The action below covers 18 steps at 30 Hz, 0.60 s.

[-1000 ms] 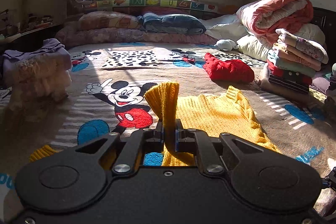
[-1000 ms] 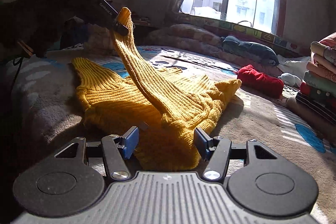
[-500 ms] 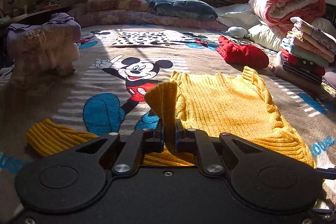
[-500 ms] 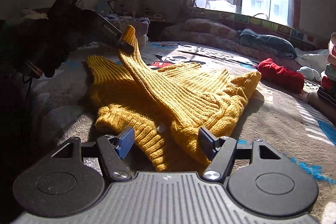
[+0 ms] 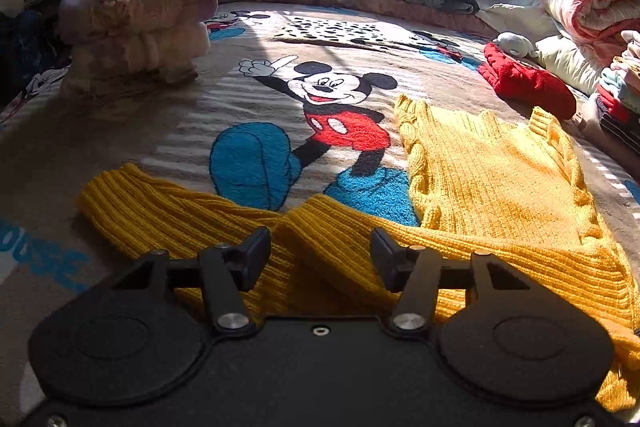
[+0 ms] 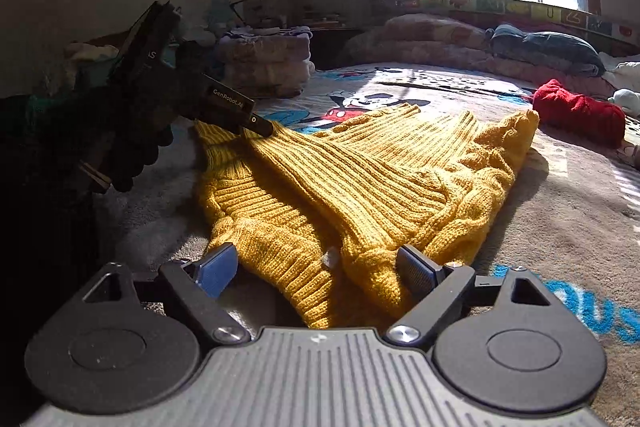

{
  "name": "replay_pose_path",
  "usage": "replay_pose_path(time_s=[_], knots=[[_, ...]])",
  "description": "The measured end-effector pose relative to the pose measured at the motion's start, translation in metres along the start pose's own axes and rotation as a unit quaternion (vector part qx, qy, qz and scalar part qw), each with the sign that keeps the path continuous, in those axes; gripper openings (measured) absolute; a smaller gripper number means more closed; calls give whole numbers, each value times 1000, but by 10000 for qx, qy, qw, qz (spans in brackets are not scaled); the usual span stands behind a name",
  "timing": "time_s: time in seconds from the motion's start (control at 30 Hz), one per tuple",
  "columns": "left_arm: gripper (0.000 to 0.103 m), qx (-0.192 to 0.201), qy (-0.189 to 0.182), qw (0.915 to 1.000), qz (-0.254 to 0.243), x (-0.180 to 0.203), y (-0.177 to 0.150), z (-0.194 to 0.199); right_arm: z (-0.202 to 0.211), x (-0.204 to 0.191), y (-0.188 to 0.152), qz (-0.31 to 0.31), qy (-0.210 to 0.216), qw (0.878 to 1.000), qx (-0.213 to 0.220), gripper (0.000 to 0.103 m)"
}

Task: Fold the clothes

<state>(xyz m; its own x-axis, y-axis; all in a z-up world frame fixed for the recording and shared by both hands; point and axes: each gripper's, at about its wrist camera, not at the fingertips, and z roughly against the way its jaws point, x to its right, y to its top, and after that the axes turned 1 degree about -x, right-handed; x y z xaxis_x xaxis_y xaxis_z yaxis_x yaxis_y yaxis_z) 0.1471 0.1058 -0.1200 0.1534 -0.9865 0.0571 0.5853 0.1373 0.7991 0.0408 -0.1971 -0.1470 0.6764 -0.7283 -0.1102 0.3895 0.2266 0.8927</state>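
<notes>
While both grippers gape, red knit (image 5: 524,83) lies beyond yellow sweater (image 5: 492,179)

garment: mustard-yellow ribbed knit sweater (image 5: 492,183)
state: spread flat, part folded, one sleeve (image 5: 332,227) laid across
place: sleeve cuff between the left jaws, parted; hem edge (image 6: 352,267) between the right jaws

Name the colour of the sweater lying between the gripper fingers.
Mustard yellow sweater, ribbed knit; clearest in the right wrist view.

Black left gripper (image 5: 320,255) with silver screws; grey ribbed right gripper (image 6: 316,267), blue-padded fingers (image 6: 218,269).
</notes>
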Motion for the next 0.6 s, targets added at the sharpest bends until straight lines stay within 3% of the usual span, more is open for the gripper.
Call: replay_pose_path(time_s=[0.1,0.23,0.37,0.5,0.6], knots=[[58,232,78,9996,-152,9,20,11,0,3,2,-46,-43,9998,192,85],[58,244,-630,9957,-626,54,49,6,-7,7,2,-109,-56,9994,319,85],[58,130,-1654,9794,-1151,123,75,-17,-18,8,0,-135,72,9997,178,86],[58,-63,-2180,9637,-1542,189,94,-54,-18,13,-3,-267,188,9993,205,86],[58,-356,-2260,9604,-1591,221,104,-91,-19,14,-5,-298,240,9991,202,86]])
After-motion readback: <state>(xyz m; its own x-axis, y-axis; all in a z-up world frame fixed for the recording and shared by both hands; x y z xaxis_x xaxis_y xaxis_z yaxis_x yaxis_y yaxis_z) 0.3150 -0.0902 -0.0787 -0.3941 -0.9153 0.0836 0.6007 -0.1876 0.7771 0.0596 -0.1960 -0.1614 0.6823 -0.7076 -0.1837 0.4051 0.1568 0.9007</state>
